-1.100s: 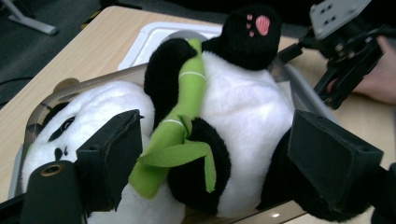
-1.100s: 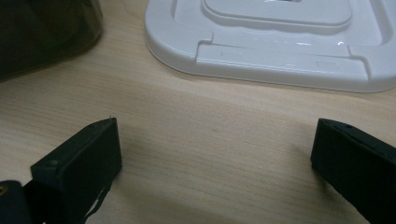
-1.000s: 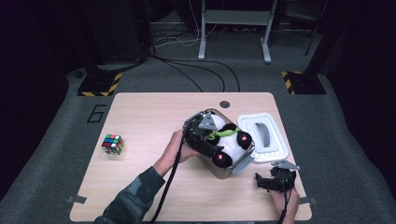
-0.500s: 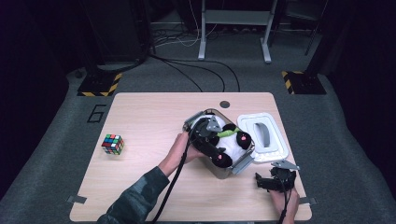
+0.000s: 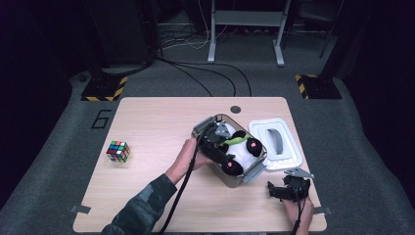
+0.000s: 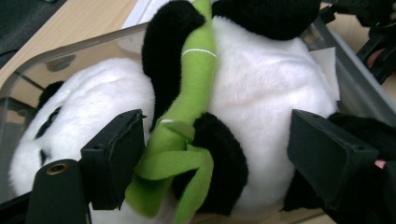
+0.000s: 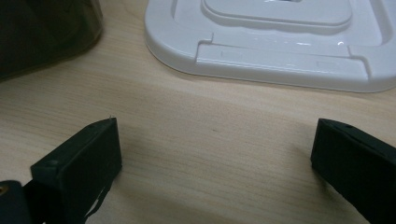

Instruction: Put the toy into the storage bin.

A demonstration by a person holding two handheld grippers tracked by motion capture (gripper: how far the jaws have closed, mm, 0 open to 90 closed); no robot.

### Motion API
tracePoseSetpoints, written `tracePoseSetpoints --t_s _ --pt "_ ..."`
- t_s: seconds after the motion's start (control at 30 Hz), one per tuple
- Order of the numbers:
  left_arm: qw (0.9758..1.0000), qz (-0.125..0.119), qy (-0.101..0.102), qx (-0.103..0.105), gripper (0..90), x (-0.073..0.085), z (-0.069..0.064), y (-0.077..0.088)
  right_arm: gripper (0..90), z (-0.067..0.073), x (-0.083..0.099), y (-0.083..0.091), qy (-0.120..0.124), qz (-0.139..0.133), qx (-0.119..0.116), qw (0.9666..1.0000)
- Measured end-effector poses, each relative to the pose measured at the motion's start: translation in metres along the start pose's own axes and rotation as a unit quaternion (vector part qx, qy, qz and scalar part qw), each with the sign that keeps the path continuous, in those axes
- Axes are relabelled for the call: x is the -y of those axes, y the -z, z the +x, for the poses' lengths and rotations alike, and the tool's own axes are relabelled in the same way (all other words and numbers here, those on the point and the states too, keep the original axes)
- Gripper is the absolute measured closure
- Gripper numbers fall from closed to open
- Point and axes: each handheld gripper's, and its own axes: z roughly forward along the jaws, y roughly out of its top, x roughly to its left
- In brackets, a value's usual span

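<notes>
A black-and-white panda plush (image 5: 242,149) with a green bamboo stalk lies inside a clear plastic box (image 5: 255,170) at the table's middle right. My left gripper (image 5: 227,148) reaches into the box from the left. In the left gripper view its jaws close on the panda's (image 6: 261,93) belly and arm, with the bamboo (image 6: 187,116) between them (image 6: 215,149). The box's white lid (image 5: 288,157) lies flat to the right of the box. My right gripper (image 5: 283,186) rests open near the table's front right, its jaws (image 7: 212,154) apart over bare wood in front of the lid (image 7: 280,51).
A Rubik's cube (image 5: 118,151) sits at the left side of the wooden table (image 5: 156,122). A small dark round spot (image 5: 235,109) marks the table's far edge. Cables and stand legs lie on the dark floor beyond.
My left hand and gripper have shifted slightly to the right over the box. The right gripper has kept still.
</notes>
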Motion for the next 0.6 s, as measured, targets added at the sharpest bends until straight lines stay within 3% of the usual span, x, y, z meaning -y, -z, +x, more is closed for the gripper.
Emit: tracePoseSetpoints --t_s 0.23,0.37,0.6 --pt "0.9993 -0.036 -0.002 0.010 17.5 0.001 -0.009 0.029 1.2 0.000 0.000 0.000 0.000 0.000 0.000 1.0000" --pt "0.9996 -0.018 -0.020 0.011 17.5 -0.002 -0.017 0.027 1.2 0.000 0.000 0.000 0.000 0.000 0.000 1.0000" --pt "0.9992 -0.004 -0.037 -0.011 17.4 -0.003 -0.021 0.016 1.2 0.000 0.000 0.000 0.000 0.000 0.000 1.0000"
